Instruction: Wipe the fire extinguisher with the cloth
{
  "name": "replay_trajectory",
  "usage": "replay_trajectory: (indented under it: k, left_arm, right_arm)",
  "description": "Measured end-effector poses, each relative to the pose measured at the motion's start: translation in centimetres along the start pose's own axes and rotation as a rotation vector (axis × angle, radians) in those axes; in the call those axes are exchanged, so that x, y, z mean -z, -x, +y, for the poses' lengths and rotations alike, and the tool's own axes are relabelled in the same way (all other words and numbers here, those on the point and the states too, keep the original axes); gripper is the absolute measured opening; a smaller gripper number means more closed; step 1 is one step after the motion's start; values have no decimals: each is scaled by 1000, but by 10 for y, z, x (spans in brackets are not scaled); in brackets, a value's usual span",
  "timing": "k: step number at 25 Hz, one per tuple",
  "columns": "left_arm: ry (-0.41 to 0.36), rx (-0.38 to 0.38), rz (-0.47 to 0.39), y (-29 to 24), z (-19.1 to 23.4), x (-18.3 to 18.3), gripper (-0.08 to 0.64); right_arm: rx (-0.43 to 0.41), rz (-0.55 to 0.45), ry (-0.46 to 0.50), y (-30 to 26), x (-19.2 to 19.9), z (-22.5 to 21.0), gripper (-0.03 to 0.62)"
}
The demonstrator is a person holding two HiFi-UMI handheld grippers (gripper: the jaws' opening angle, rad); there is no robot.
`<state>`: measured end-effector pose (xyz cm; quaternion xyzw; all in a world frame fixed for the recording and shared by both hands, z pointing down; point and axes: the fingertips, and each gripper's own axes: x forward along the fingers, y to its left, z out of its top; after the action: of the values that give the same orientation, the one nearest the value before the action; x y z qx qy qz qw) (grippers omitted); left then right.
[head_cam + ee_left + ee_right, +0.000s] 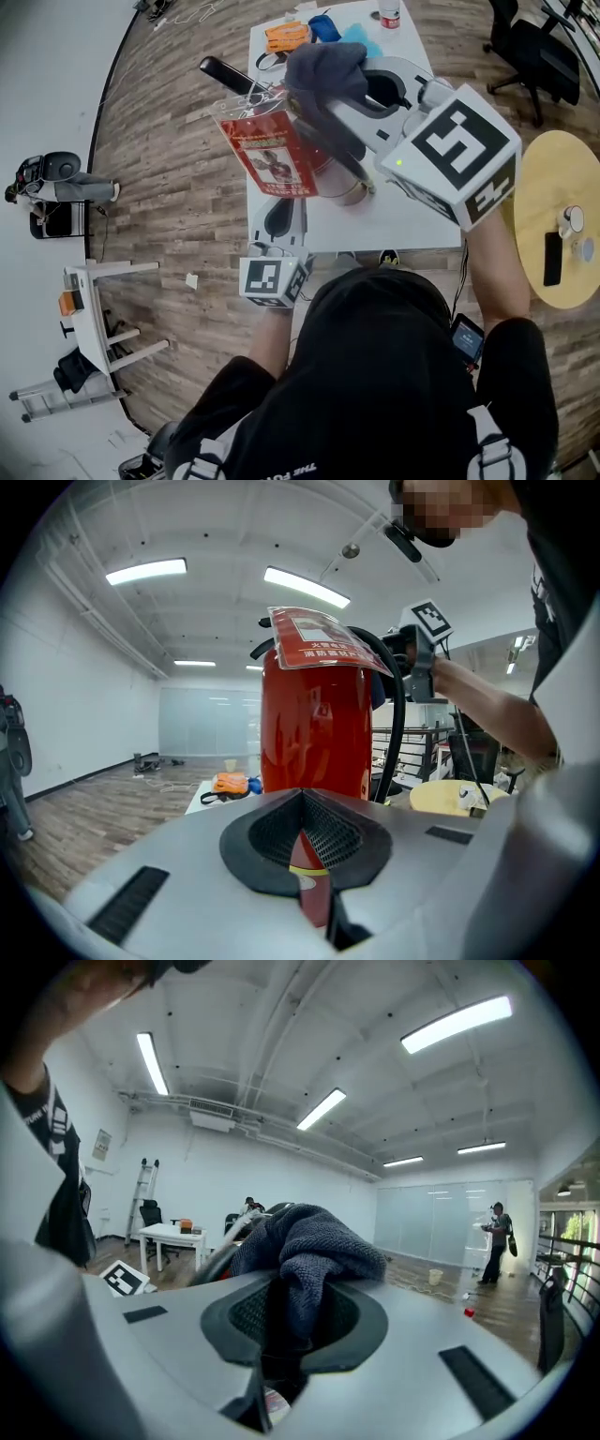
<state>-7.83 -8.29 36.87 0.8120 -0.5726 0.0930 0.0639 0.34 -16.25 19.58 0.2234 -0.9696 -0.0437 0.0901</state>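
Two grippers: left gripper (305,860) clamped fire extinguisher (314,724), steadying it; right gripper (281,1335) pinched cloth (314,1246) near its top for wiping.

— Is it bright enough?
— Yes, and even. Long ceiling lamps (145,571) light everything from above.
— Any glare?
— Pale streaks on the red fire extinguisher (314,724).
— Distortion?
— Both gripper views bulge, and their corners go black.
— Shadows?
— Faint ones on the white table (375,225). The closest surfaces look slightly soft.
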Motion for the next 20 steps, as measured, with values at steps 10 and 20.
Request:
replay_trajectory:
  k: [10, 20]
  left_arm:
    - [-16, 17, 3, -1, -1, 0, 23]
    - [1, 20, -15, 0, 0, 0, 23]
  right_arm:
    - [-7, -109, -205, 27, 54, -4, 64]
    - [-39, 244, -307, -16, 245, 15, 64]
